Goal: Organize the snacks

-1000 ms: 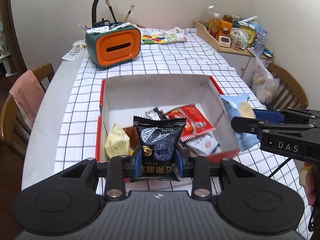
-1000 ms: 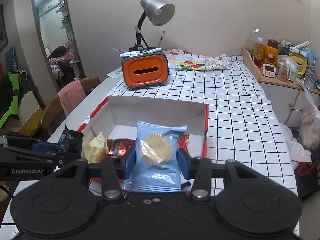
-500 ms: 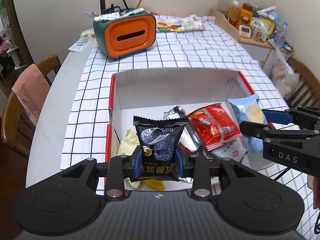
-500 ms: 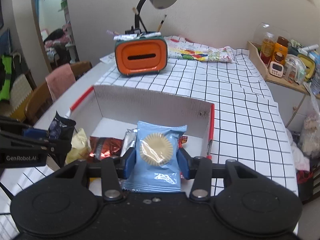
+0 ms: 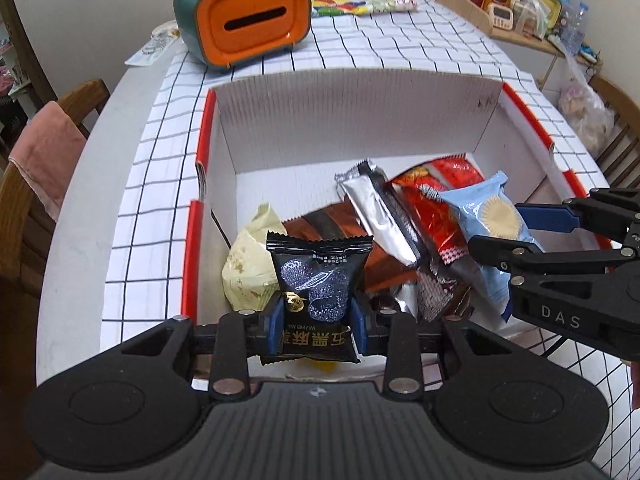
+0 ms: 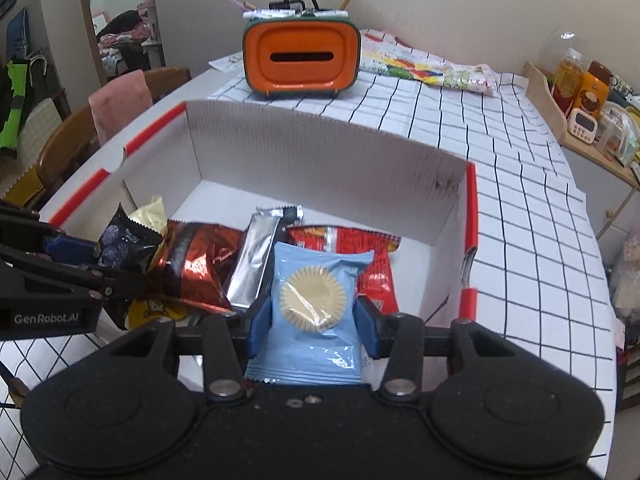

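Both wrist views look steeply down along their own fingers, close above the open white box [image 5: 352,112] on the checked tablecloth [image 6: 520,216]. The left view sits over the box's near-left part, the right over its near-right. Both share the box interior, the orange tissue holder [image 5: 248,20] beyond, and each other's gripper at one edge.

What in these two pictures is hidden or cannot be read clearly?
- Left wrist view: the black packet and left gripper cover snacks behind them; the yellow wrapper is partly hidden.
- Right wrist view: the blue packet in the right gripper hides part of the red packet.
- The lamp is cut off by the top edge.
- Packet print is too small.
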A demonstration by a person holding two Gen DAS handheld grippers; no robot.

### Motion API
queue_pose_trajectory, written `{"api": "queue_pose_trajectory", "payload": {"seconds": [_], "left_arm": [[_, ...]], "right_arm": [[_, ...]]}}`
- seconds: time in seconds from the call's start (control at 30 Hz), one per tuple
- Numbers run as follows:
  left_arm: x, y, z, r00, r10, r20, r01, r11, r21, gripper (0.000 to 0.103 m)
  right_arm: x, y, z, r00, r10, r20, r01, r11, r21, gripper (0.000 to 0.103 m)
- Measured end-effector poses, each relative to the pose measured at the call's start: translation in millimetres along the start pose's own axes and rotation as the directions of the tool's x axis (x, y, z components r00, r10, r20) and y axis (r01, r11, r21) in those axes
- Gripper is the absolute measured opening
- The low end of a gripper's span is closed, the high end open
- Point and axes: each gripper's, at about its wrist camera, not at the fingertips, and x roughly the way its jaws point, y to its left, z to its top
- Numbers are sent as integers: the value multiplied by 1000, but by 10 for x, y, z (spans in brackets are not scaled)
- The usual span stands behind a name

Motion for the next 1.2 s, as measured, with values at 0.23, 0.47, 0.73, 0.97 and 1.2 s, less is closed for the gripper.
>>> {"api": "queue_pose_trajectory", "payload": {"seconds": [0.23, 0.47, 0.73, 0.97, 1.2], "left_arm": [[2, -8, -6, 1000, -2, -2, 3, 1000, 5, 33], [-105, -34, -33, 1000, 6, 29, -6, 1000, 24, 41], [-383, -71, -81, 995, -23, 101, 21, 999, 27, 64], [-643, -126, -141, 985, -45, 168, 38, 998, 46, 75], [-894, -140, -229, 971, -63, 230, 55, 998, 41, 80]], "right_arm": [[24, -10, -53, 1000, 2, -21, -2, 1000, 2, 45], [-98, -73, -33, 1000, 24, 4, -24, 998, 57, 46], [-395, -131, -32, 996, 59, 68, -66, 993, 96, 65], [-713, -116, -54, 987, 100, 127, -113, 988, 101, 84], [-1016, -97, -97, 978, 97, 187, -118, 987, 106, 101]]}}
